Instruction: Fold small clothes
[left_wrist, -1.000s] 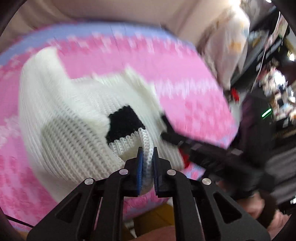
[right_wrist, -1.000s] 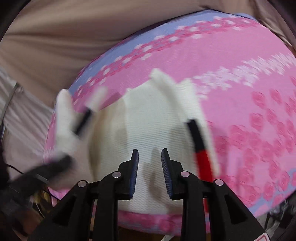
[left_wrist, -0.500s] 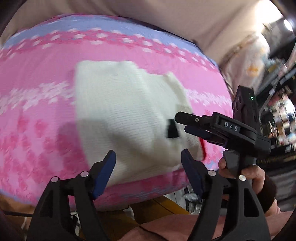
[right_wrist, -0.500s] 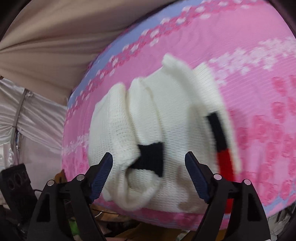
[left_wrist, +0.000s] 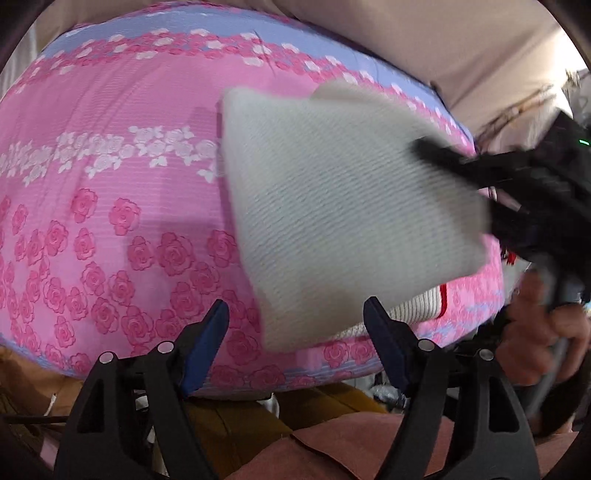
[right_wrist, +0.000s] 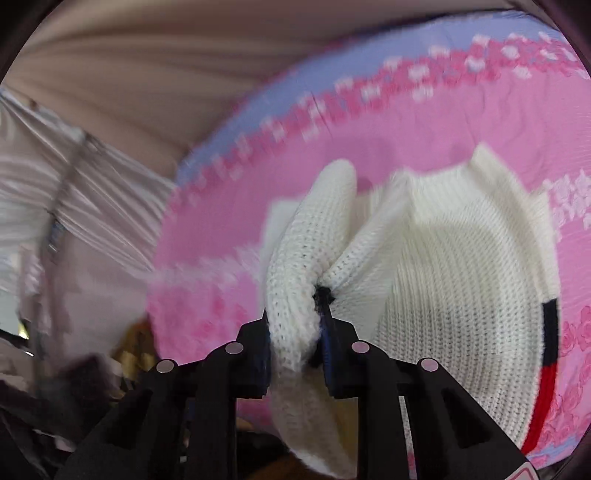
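— Where's the sweater (left_wrist: 343, 218)?

— Lying on the pink rose-print bed cover (left_wrist: 110, 177). My right gripper (right_wrist: 295, 354) is clenched on a thick bunched fold of it; my left gripper (left_wrist: 295, 332) hangs spread wide just off its near edge, holding nothing.

— How will it handle?

— Soft, chunky knit, I'd judge: light, floppy, stretchy. Better to grip a doubled edge than a single layer. Beige curtain (right_wrist: 147, 74) behind; the room is blurred.

The sweater (left_wrist: 343, 206) lies on the bedspread (left_wrist: 110, 184), toward its right side. The left gripper (left_wrist: 295, 332) hangs over the bedspread's near edge; the right gripper (right_wrist: 295, 343) grips the sweater's sleeve (right_wrist: 303, 280) above it.
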